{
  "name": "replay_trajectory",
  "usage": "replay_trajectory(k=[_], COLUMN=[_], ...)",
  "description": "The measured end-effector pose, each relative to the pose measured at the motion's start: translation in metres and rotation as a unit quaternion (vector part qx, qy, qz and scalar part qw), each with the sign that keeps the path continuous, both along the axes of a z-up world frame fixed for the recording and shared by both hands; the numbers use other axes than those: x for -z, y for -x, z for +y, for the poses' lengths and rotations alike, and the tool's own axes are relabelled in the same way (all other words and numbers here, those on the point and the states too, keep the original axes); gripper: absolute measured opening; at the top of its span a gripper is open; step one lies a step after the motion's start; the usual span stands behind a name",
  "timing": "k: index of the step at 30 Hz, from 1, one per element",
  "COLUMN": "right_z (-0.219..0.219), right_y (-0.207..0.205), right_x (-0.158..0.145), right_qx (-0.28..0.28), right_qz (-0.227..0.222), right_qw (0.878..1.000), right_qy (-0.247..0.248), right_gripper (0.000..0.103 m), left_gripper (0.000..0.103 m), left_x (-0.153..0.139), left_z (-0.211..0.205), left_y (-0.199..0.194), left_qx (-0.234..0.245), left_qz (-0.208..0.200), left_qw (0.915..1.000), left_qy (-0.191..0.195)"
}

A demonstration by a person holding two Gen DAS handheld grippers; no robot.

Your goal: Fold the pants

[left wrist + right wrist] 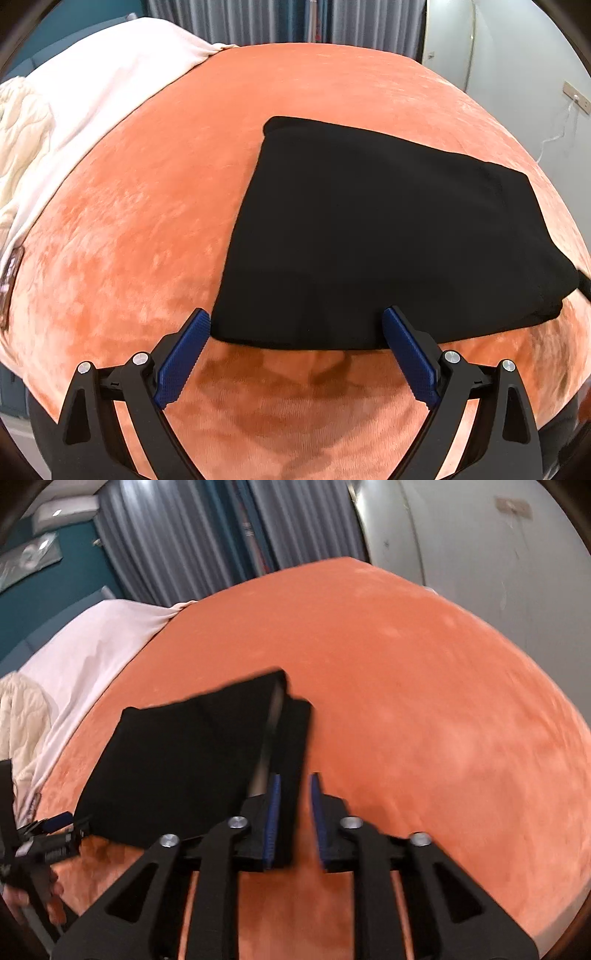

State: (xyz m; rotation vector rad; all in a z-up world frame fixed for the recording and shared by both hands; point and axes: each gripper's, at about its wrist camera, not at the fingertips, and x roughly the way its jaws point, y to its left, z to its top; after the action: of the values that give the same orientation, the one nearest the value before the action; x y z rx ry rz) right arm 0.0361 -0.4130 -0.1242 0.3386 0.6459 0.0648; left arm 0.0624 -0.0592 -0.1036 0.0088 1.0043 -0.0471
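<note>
Black pants point(369, 236) lie folded into a thick slab on the orange blanket point(147, 221). My left gripper point(296, 316) is open wide, its blue pads point(184, 354) at the slab's near edge, nothing pinched. In the right wrist view the pants point(177, 760) lie left of centre, with a raised fold along their right side. My right gripper point(294, 781) is at that right edge. A strip of black cloth hangs between its fingers against the left pad point(274, 812); the right pad stands apart, with blanket showing in the gap. The left gripper point(55, 823) shows at lower left, held by a hand point(18, 897).
A white sheet point(110, 85) and a cream quilt point(22, 140) cover the bed's left side. Grey curtains point(177, 535) hang behind, with a white wall point(480, 554) to the right. A wall socket with a cable point(574, 98) is at far right. Bare orange blanket point(443, 701) extends right of the pants.
</note>
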Motion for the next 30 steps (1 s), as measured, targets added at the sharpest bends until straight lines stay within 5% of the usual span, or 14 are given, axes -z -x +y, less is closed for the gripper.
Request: replay_trajectory(k=[3, 9, 14, 17, 23, 30], right_z=[-0.006, 0.016, 0.031, 0.038, 0.021, 0.032], right_y=[0.004, 0.006, 0.0, -0.01, 0.01, -0.005], right_x=[0.007, 0.012, 0.017, 0.019, 0.032, 0.041], right_qx=[-0.028, -0.063, -0.092, -0.092, -0.081, -0.073], right_qz=[-0.006, -0.01, -0.015, -0.012, 0.004, 0.004], right_qw=[0.999, 0.997, 0.995, 0.993, 0.993, 0.99], right_qy=[-0.041, 0.033, 0.031, 0.07, 0.081, 0.121], right_gripper=[0.038, 0.039, 0.039, 0.039, 0.045, 0.042], left_gripper=[0.092, 0.092, 0.092, 0.092, 0.092, 0.093], left_x=[-0.003, -0.016, -0.003, 0.003, 0.008, 0.027], left_z=[-0.004, -0.025, -0.051, -0.058, -0.03, 0.0], left_y=[0.003, 0.024, 0.029, 0.027, 0.028, 0.007], left_qx=[-0.005, 0.029, 0.053, 0.054, 0.027, -0.012], left_qz=[-0.001, -0.012, -0.006, 0.001, -0.009, 0.003], left_qw=[1.0, 0.9995, 0.9977, 0.9971, 0.9946, 0.9952], left_qy=[-0.005, 0.0, -0.042, -0.054, -0.099, -0.097])
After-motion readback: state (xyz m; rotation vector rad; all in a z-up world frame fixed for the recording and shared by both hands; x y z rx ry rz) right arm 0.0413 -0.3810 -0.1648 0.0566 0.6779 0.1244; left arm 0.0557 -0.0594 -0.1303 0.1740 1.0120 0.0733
